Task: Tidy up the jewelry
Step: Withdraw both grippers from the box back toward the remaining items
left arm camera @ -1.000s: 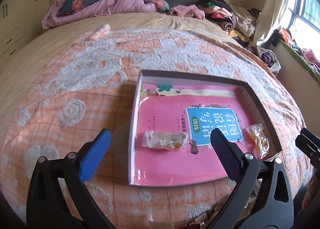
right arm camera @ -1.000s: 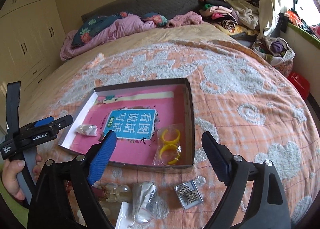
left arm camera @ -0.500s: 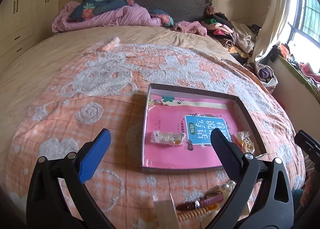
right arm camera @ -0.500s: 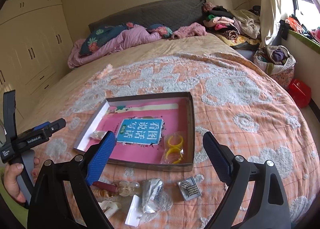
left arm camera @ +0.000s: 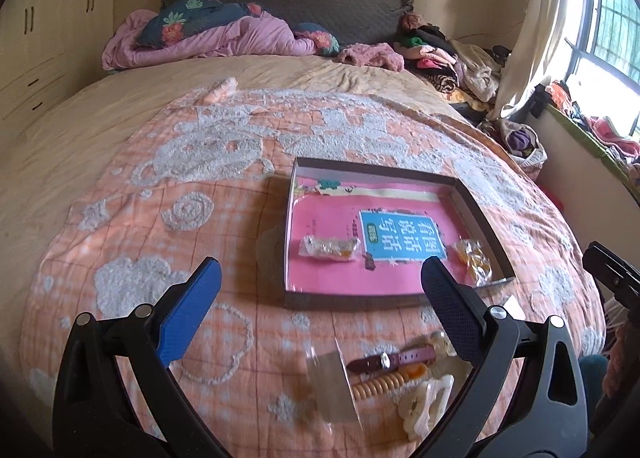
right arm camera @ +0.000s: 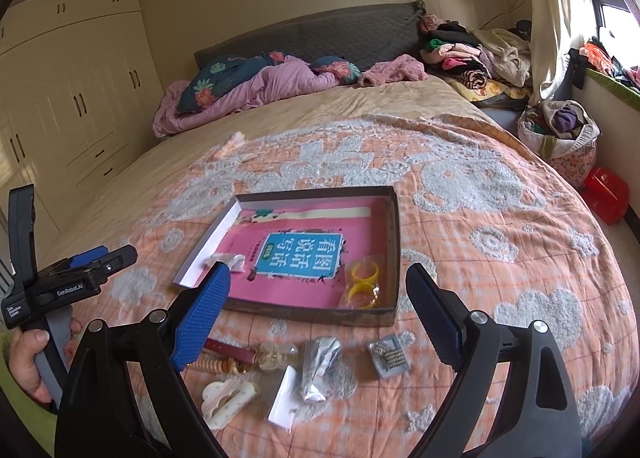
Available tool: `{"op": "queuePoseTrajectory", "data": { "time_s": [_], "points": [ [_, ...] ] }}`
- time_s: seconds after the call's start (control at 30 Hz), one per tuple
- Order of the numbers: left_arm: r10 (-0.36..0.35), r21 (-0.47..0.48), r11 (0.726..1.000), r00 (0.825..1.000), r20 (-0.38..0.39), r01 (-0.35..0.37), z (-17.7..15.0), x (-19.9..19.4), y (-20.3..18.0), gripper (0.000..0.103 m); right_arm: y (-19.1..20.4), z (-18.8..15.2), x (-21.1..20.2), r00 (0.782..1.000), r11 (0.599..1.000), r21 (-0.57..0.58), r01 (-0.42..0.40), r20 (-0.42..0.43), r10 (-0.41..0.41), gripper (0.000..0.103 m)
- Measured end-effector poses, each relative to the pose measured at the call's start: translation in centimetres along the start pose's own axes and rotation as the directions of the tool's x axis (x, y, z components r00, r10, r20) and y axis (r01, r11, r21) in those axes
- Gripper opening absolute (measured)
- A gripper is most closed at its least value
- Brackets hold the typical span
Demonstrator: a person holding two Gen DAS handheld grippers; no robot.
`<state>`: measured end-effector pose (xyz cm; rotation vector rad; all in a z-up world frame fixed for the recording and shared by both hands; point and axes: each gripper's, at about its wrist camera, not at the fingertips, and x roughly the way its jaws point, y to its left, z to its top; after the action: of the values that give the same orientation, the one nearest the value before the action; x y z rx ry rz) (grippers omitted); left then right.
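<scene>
- Bedspread [left arm camera: 168, 258], peach with white tufted patterns, fills the middle of both views; a dark headboard [right arm camera: 320, 34] and a pink quilt [left arm camera: 224, 42] lie at the top, cream wardrobes [right arm camera: 68, 106] at the left, and piled clothes [right arm camera: 472, 58] under the window at upper right.
- Shallow box [left arm camera: 476, 202] sits centre frame on the spread, lined with a pink book cover [left arm camera: 340, 270] bearing a blue label. Inside lie a clear packet [left arm camera: 329, 247] near its left wall and a bag of yellow rings [right arm camera: 362, 285] in its lower right corner.
- Loose pieces lie below the box, outside it: a maroon strap [left arm camera: 394, 360], a cream hair claw [right arm camera: 226, 398], a crumpled silver bag [right arm camera: 320, 366] and a small square packet [right arm camera: 389, 354].
- Left gripper [left arm camera: 320, 310] is spread wide and empty above the spread; right gripper [right arm camera: 318, 316] is likewise released, holding nothing.
- Only the right wrist view shows the square packet, a red container [right arm camera: 606, 194] on the floor and the person's hand [right arm camera: 24, 362] on the left handle.
</scene>
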<state>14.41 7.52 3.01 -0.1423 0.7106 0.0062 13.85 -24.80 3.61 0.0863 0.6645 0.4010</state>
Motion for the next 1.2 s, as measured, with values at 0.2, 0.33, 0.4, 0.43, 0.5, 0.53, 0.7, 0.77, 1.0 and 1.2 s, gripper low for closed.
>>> {"op": "queuePoseTrajectory", "data": {
  "time_s": [0.2,0.33,0.4,0.43,0.5,0.53,0.7,0.77,1.0,1.2],
  "points": [
    [0.002,0.004,1.000,1.000,-0.019,-0.002,-1.4,-0.3,-0.2,0.093,0.6,-1.3,-0.3,1.000,1.000,-0.010,-0.020,-0.022,0.019,0.089],
    [0.008,0.007,1.000,0.999,-0.037,-0.008,-2.4,-0.3,-0.2,0.093,1.1,-2.6,-0.2,0.998,0.999,-0.021,-0.035,-0.050,0.034,0.089],
    [0.011,0.010,1.000,0.999,-0.050,-0.010,-2.9,-0.3,-0.2,0.093,1.3,-3.1,0.0,0.997,0.999,-0.023,-0.041,-0.064,0.039,0.089],
    [0.012,0.012,1.000,0.998,-0.054,-0.011,-3.1,-0.2,-0.2,0.093,1.4,-3.4,0.1,0.996,0.999,-0.022,-0.045,-0.073,0.043,0.089],
    [0.011,0.017,1.000,0.998,-0.068,-0.010,-3.6,-0.2,-0.3,0.093,1.7,-3.9,0.2,0.995,0.998,-0.026,-0.050,-0.085,0.048,0.089],
    [0.012,0.017,1.000,0.997,-0.073,-0.011,-3.8,-0.2,-0.4,0.093,1.8,-4.2,0.3,0.995,0.998,-0.029,-0.052,-0.091,0.049,0.089],
    [0.014,0.021,1.000,0.994,-0.104,-0.012,-5.1,0.0,-0.4,0.093,2.4,-5.6,0.7,0.991,0.997,-0.040,-0.065,-0.123,0.060,0.089],
    [0.016,0.031,0.999,0.993,-0.115,-0.013,-5.5,0.1,-0.5,0.093,2.6,-6.1,0.8,0.989,0.997,-0.044,-0.068,-0.135,0.062,0.089],
    [0.018,0.050,0.999,0.987,-0.158,-0.011,-7.3,0.6,-0.9,0.093,3.0,-7.4,1.1,0.984,0.995,-0.050,-0.080,-0.163,0.071,0.089],
    [0.017,0.050,0.999,0.982,-0.190,-0.008,-8.4,1.3,-1.0,0.093,3.2,-8.8,1.6,0.977,0.995,-0.041,-0.088,-0.198,0.079,0.089]
  ]
}}
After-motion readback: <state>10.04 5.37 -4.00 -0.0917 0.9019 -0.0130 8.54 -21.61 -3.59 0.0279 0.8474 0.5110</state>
